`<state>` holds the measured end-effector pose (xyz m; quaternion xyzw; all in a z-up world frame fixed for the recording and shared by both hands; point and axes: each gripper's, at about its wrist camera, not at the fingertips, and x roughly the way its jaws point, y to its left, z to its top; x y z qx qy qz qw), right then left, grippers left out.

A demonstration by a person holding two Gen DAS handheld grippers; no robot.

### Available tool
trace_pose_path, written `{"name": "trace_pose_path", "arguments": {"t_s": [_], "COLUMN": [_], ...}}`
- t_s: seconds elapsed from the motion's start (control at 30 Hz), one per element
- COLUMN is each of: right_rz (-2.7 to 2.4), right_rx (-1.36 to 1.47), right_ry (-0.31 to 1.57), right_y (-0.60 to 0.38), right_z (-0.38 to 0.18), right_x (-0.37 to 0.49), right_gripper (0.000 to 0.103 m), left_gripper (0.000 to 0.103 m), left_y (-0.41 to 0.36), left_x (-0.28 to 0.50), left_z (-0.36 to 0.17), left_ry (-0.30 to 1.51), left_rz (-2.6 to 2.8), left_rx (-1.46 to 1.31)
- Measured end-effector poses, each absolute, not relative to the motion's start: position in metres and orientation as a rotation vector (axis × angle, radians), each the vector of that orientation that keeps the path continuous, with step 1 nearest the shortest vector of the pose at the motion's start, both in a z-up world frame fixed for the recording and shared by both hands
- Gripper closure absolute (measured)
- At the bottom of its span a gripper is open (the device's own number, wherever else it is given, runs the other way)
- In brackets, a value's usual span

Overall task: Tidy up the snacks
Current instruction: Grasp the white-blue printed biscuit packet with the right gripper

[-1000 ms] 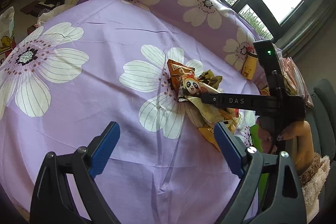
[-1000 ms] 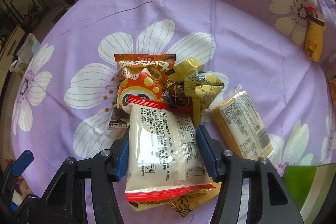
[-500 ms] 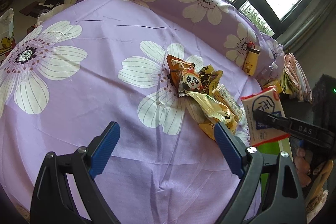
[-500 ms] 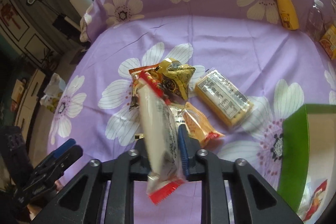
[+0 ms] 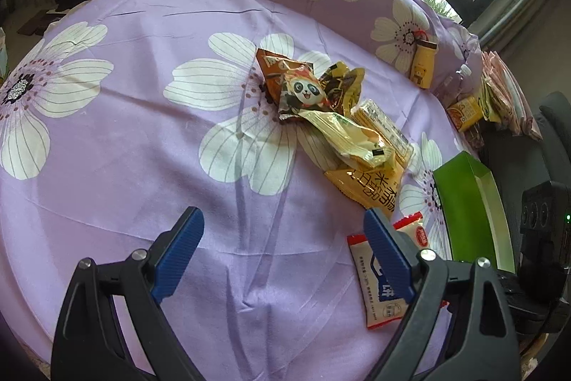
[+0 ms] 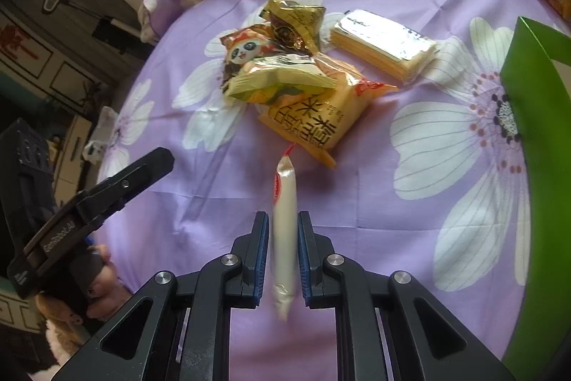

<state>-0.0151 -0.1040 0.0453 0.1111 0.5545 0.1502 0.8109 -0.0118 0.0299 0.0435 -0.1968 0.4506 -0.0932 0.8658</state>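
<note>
The right gripper [image 6: 282, 256] held a white snack packet [image 6: 284, 231] edge-on between its blue pads, clear of the purple flowered cloth [image 6: 374, 209] and near the green box [image 6: 542, 166] at the right. The packet hung upright, its red crimped end pointing toward the pile. The same packet showed in the left wrist view [image 5: 383, 277], flat face on, partly hidden behind a finger.

The left gripper [image 5: 282, 249] hovered over bare cloth with its fingers spread wide and nothing between them.

The packet looked light and soft: a thin, glossy film pillow, likely slippery and easily crushed. Judging by its sag, a hold across the flat middle seemed safer than one on a crimped seam.

The pile of snacks [image 6: 296, 70] lay well apart from the held packet, at the heart of a white flower print. It comprised a panda bag [image 6: 246, 49], a crinkled gold foil bag [image 6: 296, 20], a pale yellow packet [image 6: 282, 77] and an orange packet [image 6: 314, 116] beneath it. All were puffy film bags, probably light and noisy to grip. A clear-wrapped block of wafers [image 6: 385, 45] lay beside them, flatter and stiffer, and would likely suit a grip across its narrow sides.

The cloth was smooth and faintly creased.
</note>
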Motion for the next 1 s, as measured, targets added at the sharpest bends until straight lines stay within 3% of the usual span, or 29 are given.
{"name": "trace_pose_path", "arguments": {"t_s": [0.13,0.17,0.37,0.7,0.77,0.83,1.0], "right_rz": [0.253,0.240,0.222,0.167,0.183,0.182,0.214], "right_rx": [0.248,0.259,0.344,0.478,0.476,0.442,0.385], "right_ry": [1.176,1.168,1.161,1.185,1.187,1.180,1.189], "right_y": [-0.123,-0.129,-0.152,-0.160,-0.157,-0.153,-0.135], "right_z": [0.043,0.043,0.045,0.026,0.024,0.026,0.023], "right_x": [-0.016,-0.015,-0.019,-0.017,-0.018,-0.021,-0.022], "right_gripper": [0.057,0.055,0.054,0.054,0.054,0.054,0.054], "left_gripper": [0.012,0.012,0.015,0.037,0.045,0.064,0.070], "left_y": [0.016,0.013,-0.015,-0.059,-0.064,-0.069,-0.071], "left_x": [-0.012,-0.012,-0.019,-0.022,-0.024,-0.025,-0.027], "left_z": [0.041,0.040,0.039,0.019,0.019,0.016,0.013], "left_ry": [0.965,0.972,1.022,1.092,1.089,1.112,1.098], "left_rz": [-0.238,-0.255,-0.385,-0.417,-0.440,-0.478,-0.459], "left_rx": [-0.399,-0.403,-0.400,-0.289,-0.281,-0.296,-0.264]}}
